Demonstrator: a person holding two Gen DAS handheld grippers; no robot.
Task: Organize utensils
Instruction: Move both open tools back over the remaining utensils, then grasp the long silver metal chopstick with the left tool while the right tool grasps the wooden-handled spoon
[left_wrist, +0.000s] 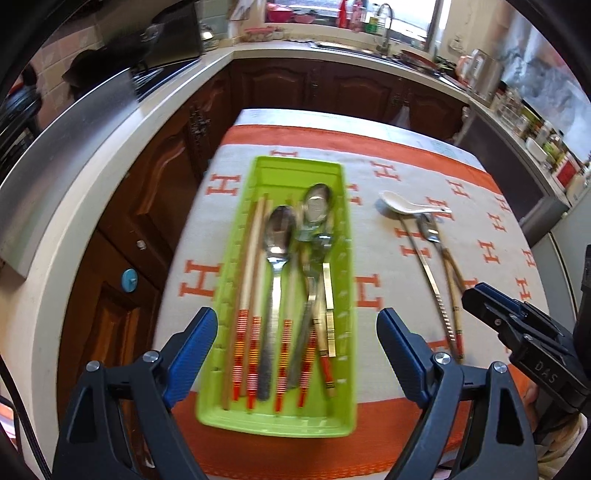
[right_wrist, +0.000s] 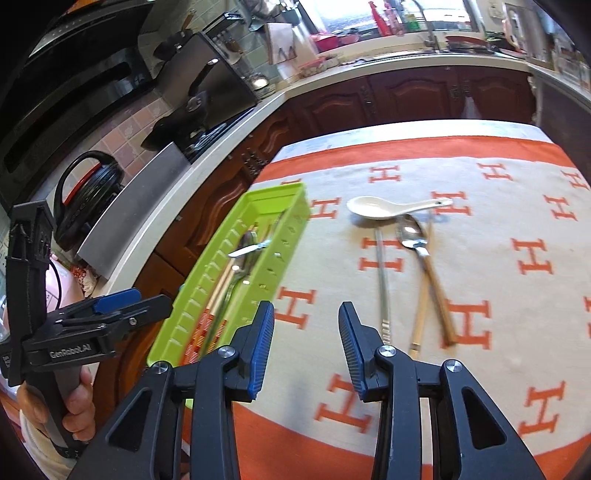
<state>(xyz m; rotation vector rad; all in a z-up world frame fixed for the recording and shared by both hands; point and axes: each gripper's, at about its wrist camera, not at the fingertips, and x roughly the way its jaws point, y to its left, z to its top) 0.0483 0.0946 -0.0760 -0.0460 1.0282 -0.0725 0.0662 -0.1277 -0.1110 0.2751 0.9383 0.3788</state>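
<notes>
A green utensil tray (left_wrist: 343, 236) (right_wrist: 291, 221) lies on the orange-and-white cloth, holding metal spoons (left_wrist: 279, 236) and several striped chopsticks (left_wrist: 242, 343). To its right on the cloth lie a white ceramic spoon (left_wrist: 404, 206) (right_wrist: 384, 207), a metal chopstick (right_wrist: 383, 284), a metal spoon (right_wrist: 412, 230) and wooden chopsticks (right_wrist: 437, 291). My left gripper (left_wrist: 297, 350) is open and empty above the tray's near end. My right gripper (right_wrist: 306, 343) is open and empty, between the tray and the loose utensils.
The table (left_wrist: 480, 206) stands in a kitchen. A counter (left_wrist: 110, 155) with a stove runs along the left, with wooden cabinets (left_wrist: 314, 88) and a sink (left_wrist: 384, 40) behind. The right gripper's body (left_wrist: 517, 332) shows at the left view's right edge.
</notes>
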